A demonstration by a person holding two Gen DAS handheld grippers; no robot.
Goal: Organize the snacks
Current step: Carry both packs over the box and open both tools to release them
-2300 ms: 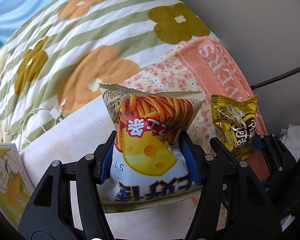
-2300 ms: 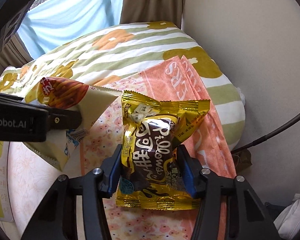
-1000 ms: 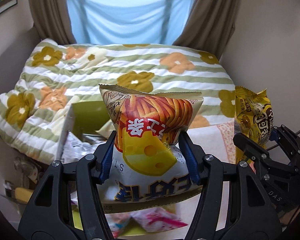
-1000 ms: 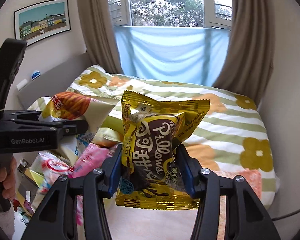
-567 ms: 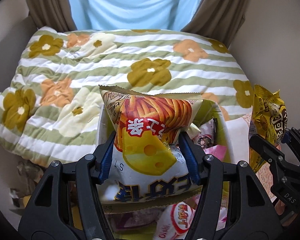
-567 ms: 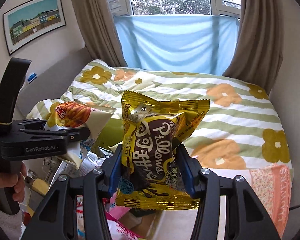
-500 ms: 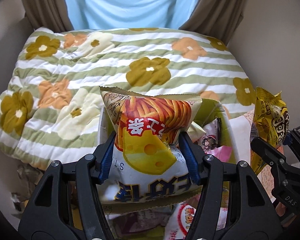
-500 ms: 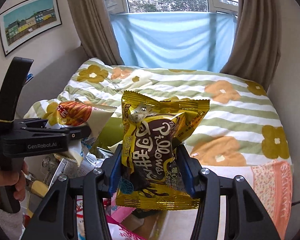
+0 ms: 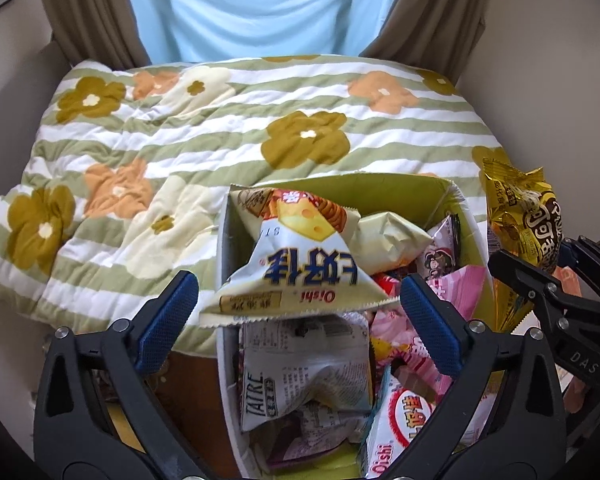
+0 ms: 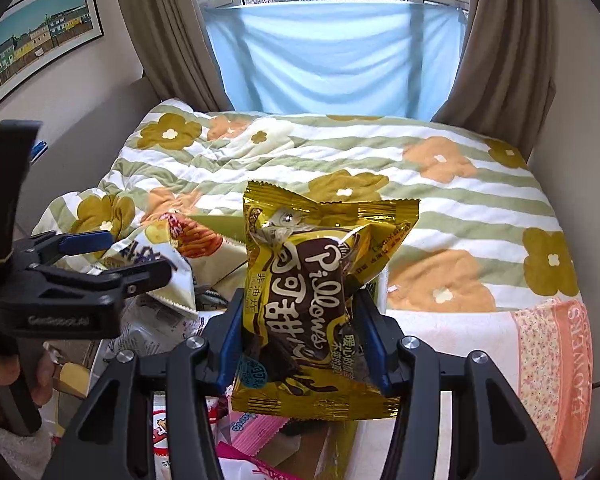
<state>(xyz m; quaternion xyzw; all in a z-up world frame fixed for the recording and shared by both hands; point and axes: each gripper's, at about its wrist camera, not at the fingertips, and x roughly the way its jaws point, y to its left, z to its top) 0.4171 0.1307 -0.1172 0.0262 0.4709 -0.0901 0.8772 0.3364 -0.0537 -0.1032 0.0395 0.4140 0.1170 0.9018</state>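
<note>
Over the snack box (image 9: 458, 216) beside the bed, the left gripper (image 9: 296, 308) is standing wide, jaws just opened, its cheese-stick bag (image 9: 300, 256) dropping in; the right gripper (image 10: 300, 344) is clamping the gold Pillows packet (image 10: 320, 292), best released lower, over the box's open space.

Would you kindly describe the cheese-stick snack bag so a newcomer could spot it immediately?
Start at the floral quilt, then drop to the green snack box at its near edge. The cheese-stick snack bag tops the pile there; only it shows a yellow cheese wedge over orange sticks.
</note>
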